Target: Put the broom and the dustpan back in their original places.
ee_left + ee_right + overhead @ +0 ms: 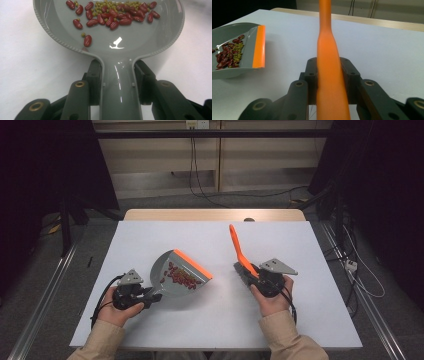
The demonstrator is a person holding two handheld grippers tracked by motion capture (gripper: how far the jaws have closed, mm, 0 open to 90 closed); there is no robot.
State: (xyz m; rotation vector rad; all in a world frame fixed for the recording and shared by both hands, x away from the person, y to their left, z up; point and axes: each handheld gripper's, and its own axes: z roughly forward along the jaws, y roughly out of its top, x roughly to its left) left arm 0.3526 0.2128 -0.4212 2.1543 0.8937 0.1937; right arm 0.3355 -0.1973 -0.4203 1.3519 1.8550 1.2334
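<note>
Overhead light, even and fairly bright on the white table (150,320); surroundings fall off to near black at both sides of the high view. Shadows under objects are soft and short. High view slightly soft, low detail.

Left gripper view: sharp white glare spot on the grey dustpan (116,43), streak highlights along its handle; table blown out to flat white at right.

Right gripper view: orange handle (329,75) close to the lens, blurred; far table edge soft.
</note>
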